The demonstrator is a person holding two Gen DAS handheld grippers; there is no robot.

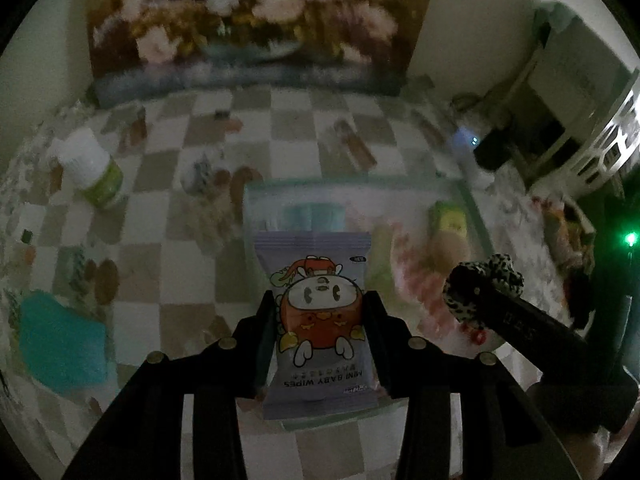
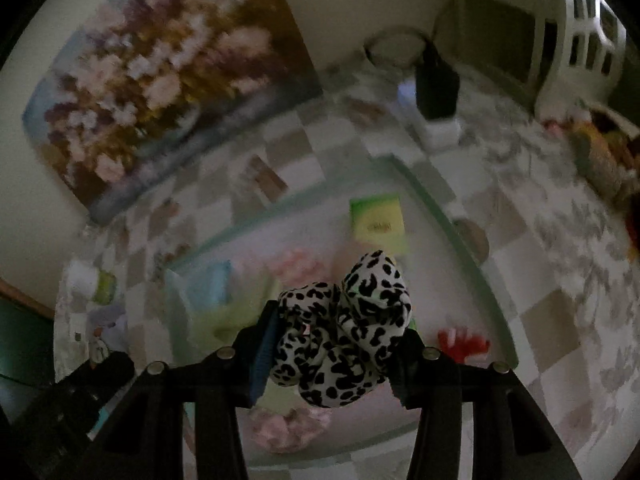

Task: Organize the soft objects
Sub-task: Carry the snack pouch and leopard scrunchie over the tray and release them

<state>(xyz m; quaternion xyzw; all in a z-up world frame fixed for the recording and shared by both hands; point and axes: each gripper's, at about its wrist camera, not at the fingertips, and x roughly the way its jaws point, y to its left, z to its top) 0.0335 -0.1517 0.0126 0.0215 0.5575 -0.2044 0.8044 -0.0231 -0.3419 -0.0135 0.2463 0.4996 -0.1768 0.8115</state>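
My left gripper [image 1: 320, 312] is shut on a lilac pack of mini baby wipes [image 1: 318, 304] and holds it above the near left part of a pale green tray [image 1: 472, 204]. My right gripper [image 2: 336, 340] is shut on a black-and-white leopard-print scrunchie [image 2: 344, 336] above the same tray [image 2: 444, 220]. The right gripper and its scrunchie [image 1: 486, 280] also show in the left wrist view, to the right of the wipes. In the tray lie a green-yellow packet [image 2: 378, 220], a light blue pack [image 2: 212, 284], pink soft items [image 2: 294, 262] and a red item [image 2: 462, 342].
A checkered cloth [image 1: 192, 148] covers the table. A white-and-green bottle [image 1: 94, 172] and a teal cloth [image 1: 60, 344] lie at the left. A flower painting [image 1: 248, 28] leans on the back wall. A black box [image 2: 436, 80] and white basket [image 2: 588, 40] stand at the right.
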